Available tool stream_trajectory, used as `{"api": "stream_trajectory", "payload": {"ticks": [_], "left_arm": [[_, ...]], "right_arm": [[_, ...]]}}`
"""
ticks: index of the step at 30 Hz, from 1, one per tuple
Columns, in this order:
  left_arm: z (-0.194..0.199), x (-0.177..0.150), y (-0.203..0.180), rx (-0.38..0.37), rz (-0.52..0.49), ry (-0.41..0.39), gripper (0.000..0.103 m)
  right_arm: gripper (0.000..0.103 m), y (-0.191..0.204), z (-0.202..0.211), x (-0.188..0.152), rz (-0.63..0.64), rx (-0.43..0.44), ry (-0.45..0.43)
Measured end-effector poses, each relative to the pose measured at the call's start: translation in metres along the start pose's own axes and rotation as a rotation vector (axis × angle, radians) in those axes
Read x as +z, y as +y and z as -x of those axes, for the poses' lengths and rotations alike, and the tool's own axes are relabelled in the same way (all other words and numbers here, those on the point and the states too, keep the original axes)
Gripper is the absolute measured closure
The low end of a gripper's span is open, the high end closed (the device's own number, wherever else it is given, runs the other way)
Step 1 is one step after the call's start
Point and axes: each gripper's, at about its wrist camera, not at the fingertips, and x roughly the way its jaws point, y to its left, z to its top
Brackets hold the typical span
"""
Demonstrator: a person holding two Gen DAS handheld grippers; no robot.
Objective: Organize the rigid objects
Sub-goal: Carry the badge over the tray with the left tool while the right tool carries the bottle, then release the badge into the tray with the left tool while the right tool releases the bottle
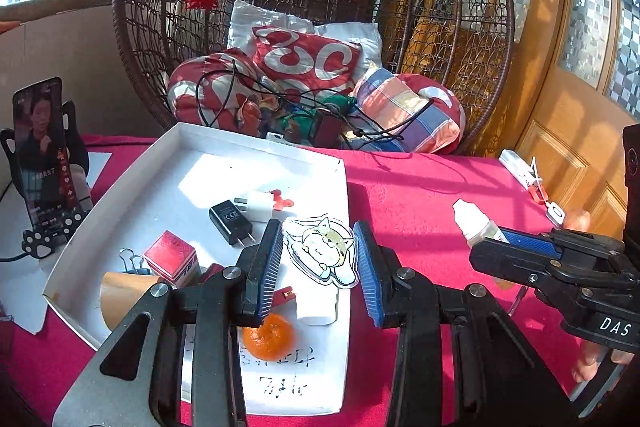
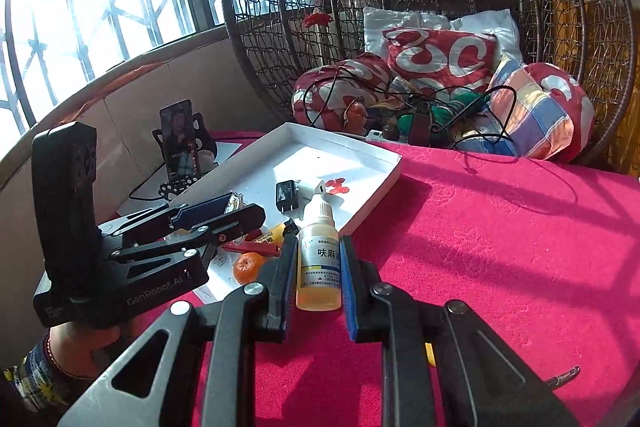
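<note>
Two tongs are up over the table, both tilted down and forward. My left tongs (image 1: pixel 318 267) pinch a flat cartoon dog sticker (image 1: pixel 322 251) by its edges, above the white tray (image 1: pixel 132 163). My right tongs (image 2: pixel 318 263) are pressed onto a small dropper bottle (image 2: pixel 318 259), upright, with a white cap, a printed label and yellowish liquid in the lower part; it hangs over the cloth just beside the tray's right edge.

A red cloth (image 2: pixel 500 247) covers the table. Behind it stands a wicker hanging chair (image 1: pixel 460 39) piled with red-and-white cushions (image 1: pixel 308 57) and black cables, with a barred window on the left and a wooden door (image 1: pixel 580 67) on the right. A phone (image 1: pixel 40 155) on a stand plays left of the tray.

Inside the tray lie a black charger (image 1: pixel 230 225), a white plug (image 1: pixel 258 205), a red box (image 1: pixel 172 259), a binder clip (image 1: pixel 132 259) and a tangerine (image 1: pixel 269 337).
</note>
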Motion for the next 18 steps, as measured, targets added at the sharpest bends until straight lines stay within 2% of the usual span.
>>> {"api": "stream_trajectory", "payload": {"ticks": [3, 7, 11, 16, 17, 18], "left_arm": [[-0.003, 0.01, 0.022, 0.088, 0.01, -0.012, 0.067], [-0.018, 0.009, 0.057, 0.172, 0.029, 0.024, 0.067], [-0.027, 0.005, 0.077, 0.185, 0.072, 0.052, 0.067], [-0.036, 0.009, 0.081, 0.206, 0.107, 0.058, 0.067], [-0.036, 0.009, 0.082, 0.216, 0.12, 0.056, 0.066], [-0.036, 0.01, 0.083, 0.224, 0.133, 0.051, 0.058]], "right_arm": [[0.084, 0.005, -0.015, 0.006, -0.039, 0.03, 0.011], [0.084, 0.013, -0.038, 0.012, -0.073, 0.052, 0.034], [0.084, 0.022, -0.06, 0.012, -0.067, 0.047, 0.057], [0.084, 0.021, -0.088, 0.014, -0.138, 0.058, 0.067], [0.084, 0.023, -0.09, 0.014, -0.138, 0.047, 0.053], [0.084, 0.025, -0.092, 0.014, -0.135, 0.04, 0.038]]}}
